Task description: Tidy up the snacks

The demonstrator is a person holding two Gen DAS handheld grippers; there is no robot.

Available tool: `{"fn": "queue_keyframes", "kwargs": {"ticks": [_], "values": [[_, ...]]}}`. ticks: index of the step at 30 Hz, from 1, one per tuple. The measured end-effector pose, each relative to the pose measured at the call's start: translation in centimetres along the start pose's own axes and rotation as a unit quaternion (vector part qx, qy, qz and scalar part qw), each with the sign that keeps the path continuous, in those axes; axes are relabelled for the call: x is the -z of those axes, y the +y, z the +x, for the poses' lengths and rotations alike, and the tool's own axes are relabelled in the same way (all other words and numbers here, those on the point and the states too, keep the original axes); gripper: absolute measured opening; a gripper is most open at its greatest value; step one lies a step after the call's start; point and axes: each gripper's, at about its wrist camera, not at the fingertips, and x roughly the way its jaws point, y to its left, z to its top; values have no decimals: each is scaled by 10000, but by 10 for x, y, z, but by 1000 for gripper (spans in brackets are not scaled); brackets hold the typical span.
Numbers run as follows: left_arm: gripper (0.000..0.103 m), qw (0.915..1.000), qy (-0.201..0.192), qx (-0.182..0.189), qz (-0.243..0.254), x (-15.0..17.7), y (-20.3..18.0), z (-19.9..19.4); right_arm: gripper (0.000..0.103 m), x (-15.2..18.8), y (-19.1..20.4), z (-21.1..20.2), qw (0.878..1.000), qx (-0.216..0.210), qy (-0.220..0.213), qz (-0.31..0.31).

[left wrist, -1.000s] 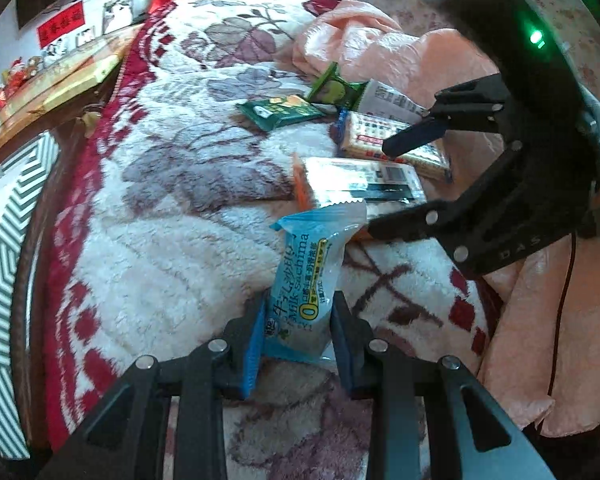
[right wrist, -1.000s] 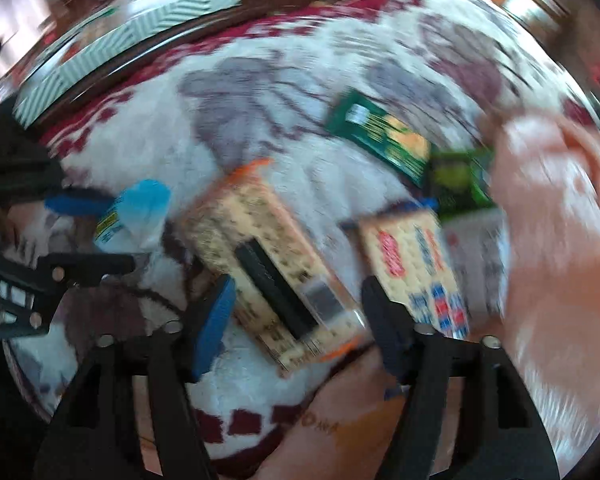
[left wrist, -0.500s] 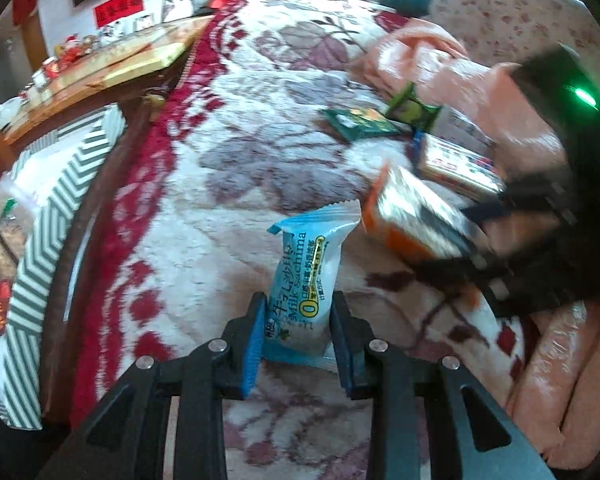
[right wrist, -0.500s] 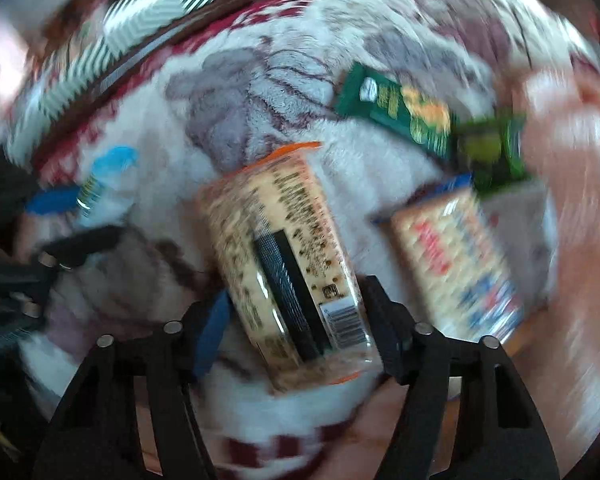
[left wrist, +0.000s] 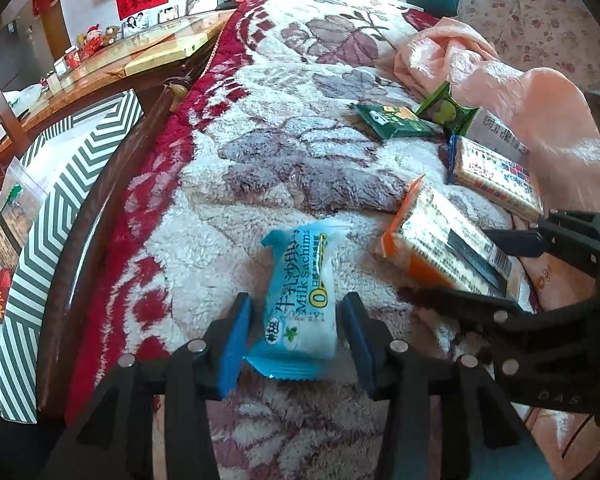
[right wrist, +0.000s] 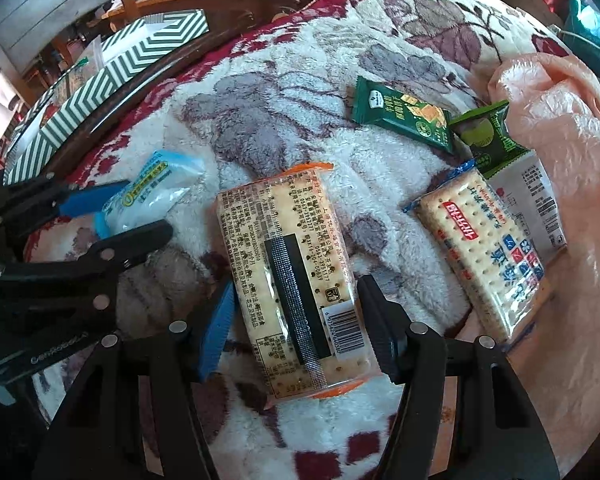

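Between the left tongs [left wrist: 296, 336], jaws opening, a light-blue plastic sachima packet [left wrist: 302, 304] is seen on the red-and-white fleece blanket [left wrist: 228, 200]; a second ago it was pinched, now gaps show at both pads, so release is judged underway. Just right, the orange-edged clear cracker pack [right wrist: 296, 284] is straddled by the right tongs [right wrist: 296, 332], jaws closing from a far wider spread, pads not clearly pressing yet; a pickup is judged next. Farther off, the blue-edged cracker pack [right wrist: 488, 248], dark-green snack pouch [right wrist: 400, 116] and green round-cake wrapper [right wrist: 488, 136] are left unsorted beside the pink sheet [right wrist: 560, 120].
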Motion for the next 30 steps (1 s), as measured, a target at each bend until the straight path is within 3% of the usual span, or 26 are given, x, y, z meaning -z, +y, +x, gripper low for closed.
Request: {"fn": "queue_keyframes", "kwargs": {"ticks": [1, 6, 18, 30], "values": [[34, 10000, -1, 24, 34, 0, -1, -2, 59, 2, -2, -1, 9998, -130, -25, 130], [33, 9999, -50, -9, 97, 3, -1, -10, 58, 4, 3, -6, 9979, -435, -120, 460], [33, 9982, -407, -212, -397, -8, 29, -33, 54, -19, 20, -23, 9972, -464, -384, 446], [33, 9981, -260, -178, -522, -6, 36, -25, 54, -11, 28, 0, 9979, -510, 137, 388]]}}
